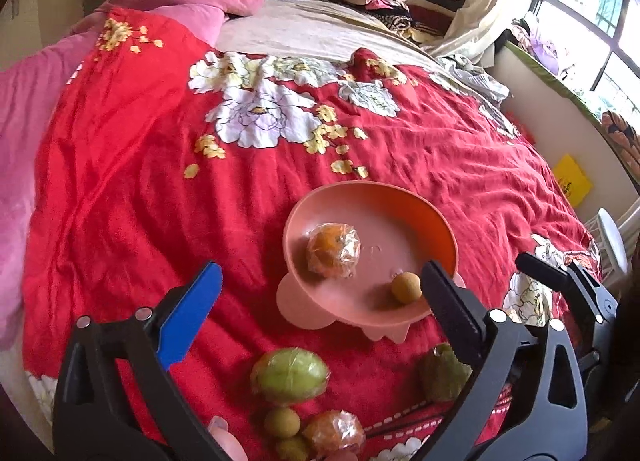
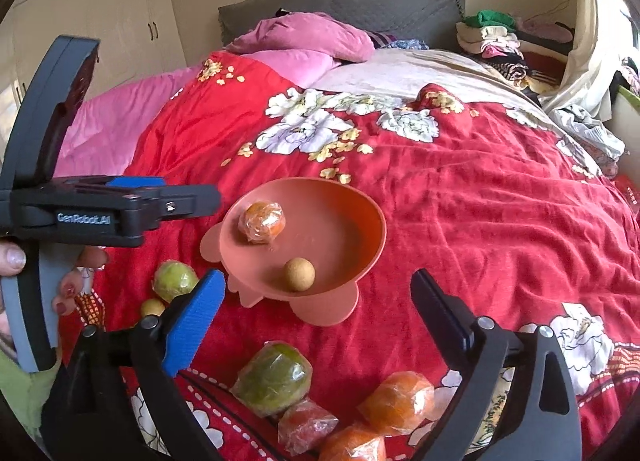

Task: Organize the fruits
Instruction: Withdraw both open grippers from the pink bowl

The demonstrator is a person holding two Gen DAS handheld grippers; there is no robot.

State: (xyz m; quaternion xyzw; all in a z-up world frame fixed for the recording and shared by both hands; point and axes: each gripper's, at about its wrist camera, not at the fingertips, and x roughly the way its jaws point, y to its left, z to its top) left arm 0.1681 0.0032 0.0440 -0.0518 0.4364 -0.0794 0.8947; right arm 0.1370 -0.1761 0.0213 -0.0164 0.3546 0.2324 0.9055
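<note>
A pink footed bowl [image 1: 400, 221] [image 2: 344, 221] sits on the red floral bedspread. It holds a plastic-wrapped orange [image 1: 333, 250] [image 2: 262, 222] and a small tan round fruit [image 1: 406, 288] [image 2: 299, 274]. My left gripper [image 1: 322, 269] hovers open over the bowl's near side with nothing between its fingers. My right gripper [image 2: 318, 277] is open too, empty, just short of the bowl's near rim. On the bedspread in front of the bowl lie wrapped green fruits [image 1: 290, 376] [image 2: 273, 379], wrapped oranges [image 2: 396, 401] [image 1: 334, 437] and small round fruits [image 1: 282, 423] [image 2: 153, 307].
Pink pillows [image 2: 304, 37] and a beige blanket [image 2: 400, 73] lie towards the grey headboard. Folded clothes [image 2: 492, 37] are stacked at the far right corner. The bed's right edge runs beside a window ledge [image 1: 560, 93]. A person's hand [image 2: 12, 259] holds the left gripper's handle.
</note>
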